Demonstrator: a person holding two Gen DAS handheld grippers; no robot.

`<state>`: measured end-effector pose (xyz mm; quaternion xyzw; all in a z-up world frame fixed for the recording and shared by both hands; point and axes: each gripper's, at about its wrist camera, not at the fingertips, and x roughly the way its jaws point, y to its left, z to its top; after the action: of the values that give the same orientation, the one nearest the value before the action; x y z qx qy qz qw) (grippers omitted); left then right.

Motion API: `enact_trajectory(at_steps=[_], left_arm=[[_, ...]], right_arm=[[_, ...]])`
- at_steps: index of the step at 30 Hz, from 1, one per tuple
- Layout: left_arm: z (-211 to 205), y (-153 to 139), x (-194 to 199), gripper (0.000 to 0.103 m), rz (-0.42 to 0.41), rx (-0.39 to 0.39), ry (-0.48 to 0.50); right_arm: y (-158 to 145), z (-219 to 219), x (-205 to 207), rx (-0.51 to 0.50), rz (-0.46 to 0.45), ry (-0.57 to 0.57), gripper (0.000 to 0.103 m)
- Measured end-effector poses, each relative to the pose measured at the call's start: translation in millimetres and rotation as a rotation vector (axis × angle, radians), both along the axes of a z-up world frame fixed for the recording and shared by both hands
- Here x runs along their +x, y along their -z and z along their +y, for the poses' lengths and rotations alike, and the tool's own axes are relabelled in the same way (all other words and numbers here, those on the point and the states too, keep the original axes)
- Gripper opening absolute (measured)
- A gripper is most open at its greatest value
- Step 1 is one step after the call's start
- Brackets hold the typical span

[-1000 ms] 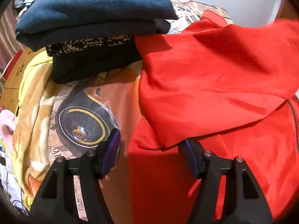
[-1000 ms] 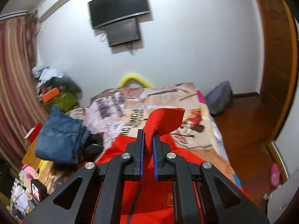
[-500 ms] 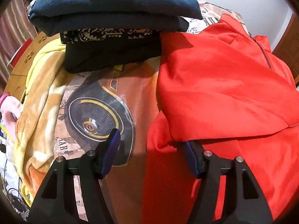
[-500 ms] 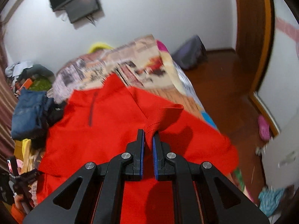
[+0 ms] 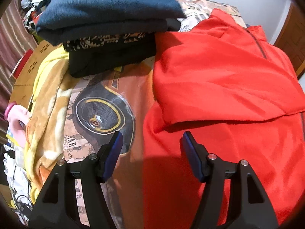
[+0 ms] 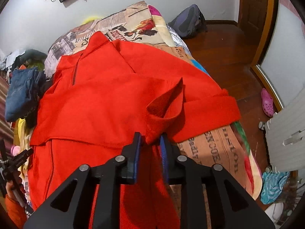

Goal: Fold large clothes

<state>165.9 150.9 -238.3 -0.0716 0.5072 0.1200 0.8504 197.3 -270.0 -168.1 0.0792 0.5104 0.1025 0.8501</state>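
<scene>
The red garment (image 6: 106,99) lies spread over the bed (image 6: 137,24), covering most of the printed newspaper-and-car bedspread, with one side panel folded inward across its body so that a layered edge runs crosswise just ahead of both grippers. The right gripper (image 6: 150,145) has its jaws parted a little, and a bunched fold of the red cloth sits in the gap between the blue pads; the cloth rises from there in a small peaked tent, but whether the pads actually press it cannot be told from the right wrist view. Beyond the jaws the collar and short dark zip of the garment point toward the far wall, and a rolled cuff hangs to the right of the jaws over the edge of the bed. The left gripper (image 5: 150,143) has its jaws spread wide and grasps nothing; its right finger hovers over the red fabric near the folded edge, while its left finger hangs over the wheel print on the bedspread. Ahead and to the left of those jaws stands a stack of folded clothes (image 5: 106,24), dark blue on top of black, touching the garment's far left corner.
</scene>
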Motion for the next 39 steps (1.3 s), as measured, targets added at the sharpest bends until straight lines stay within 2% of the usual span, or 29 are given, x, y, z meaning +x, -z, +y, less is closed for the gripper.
enact_trajectory(at_steps=[8, 14, 21, 26, 33, 39], left_arm=[[-23, -42, 1, 0.064, -0.102, 0.003, 0.048], [-49, -74, 17, 0.064, -0.181, 0.006, 0.098], [-76, -103, 45, 0.065, -0.259, -0.002, 0.149], [-91, -98, 64, 0.065, -0.251, -0.016, 0.173], [-115, -73, 81, 0.065, -0.193, -0.035, 0.218], [-128, -51, 93, 0.065, -0.140, -0.049, 0.236]], right_arm=[[-23, -24, -11, 0.023, -0.052, 0.041, 0.027], [-41, -55, -14, 0.060, -0.116, 0.147, 0.042], [-36, -93, -6, 0.116, -0.108, 0.275, 0.042], [-7, -109, 7, 0.215, -0.029, 0.315, 0.042], [45, -125, 26, 0.390, 0.110, 0.374, 0.042], [70, -137, 40, 0.508, 0.166, 0.420, 0.042]])
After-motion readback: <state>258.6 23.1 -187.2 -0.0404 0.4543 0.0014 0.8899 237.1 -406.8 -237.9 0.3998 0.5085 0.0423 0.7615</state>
